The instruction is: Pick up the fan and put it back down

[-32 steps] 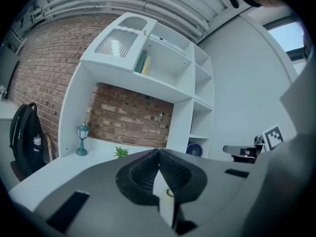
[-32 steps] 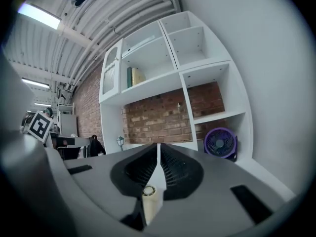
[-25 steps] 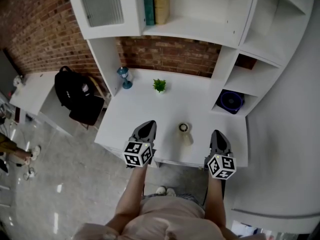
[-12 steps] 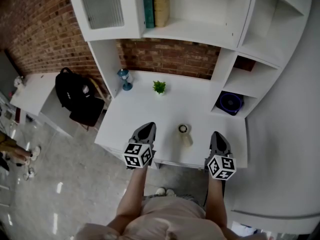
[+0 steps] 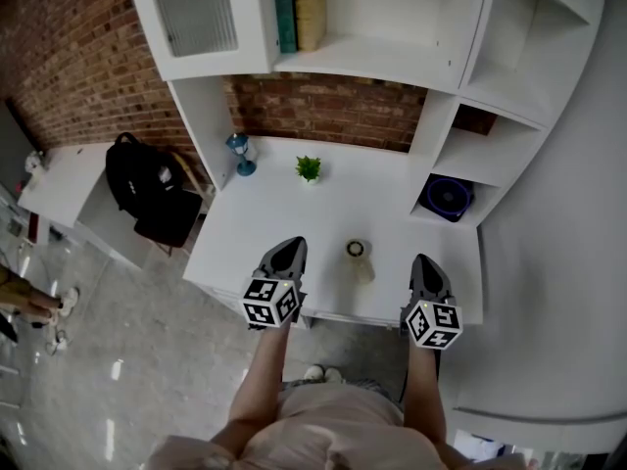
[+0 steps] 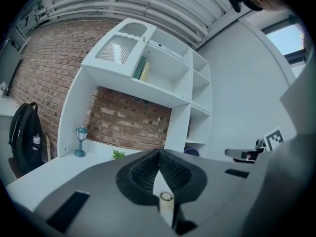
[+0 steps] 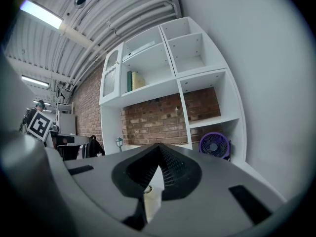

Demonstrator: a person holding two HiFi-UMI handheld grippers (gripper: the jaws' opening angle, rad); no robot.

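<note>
Head view: both grippers empty, fan on shelf.
Left gripper [image 5: 290,247] and right gripper [image 5: 422,262] had jaws together, holding nothing; fan [image 5: 449,198] stood upright in cubby [image 7: 237,138], ahead-right of right gripper, well apart. Scene fitted fan awaiting lift or already returned.

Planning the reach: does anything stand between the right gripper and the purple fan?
Nothing visible: only bare desk lies between the right gripper and the fan in its cubby; the small cream object stands aside.

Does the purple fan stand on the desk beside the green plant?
No, the purple fan stands inside a shelf compartment at the right, apart from the green plant.
</note>
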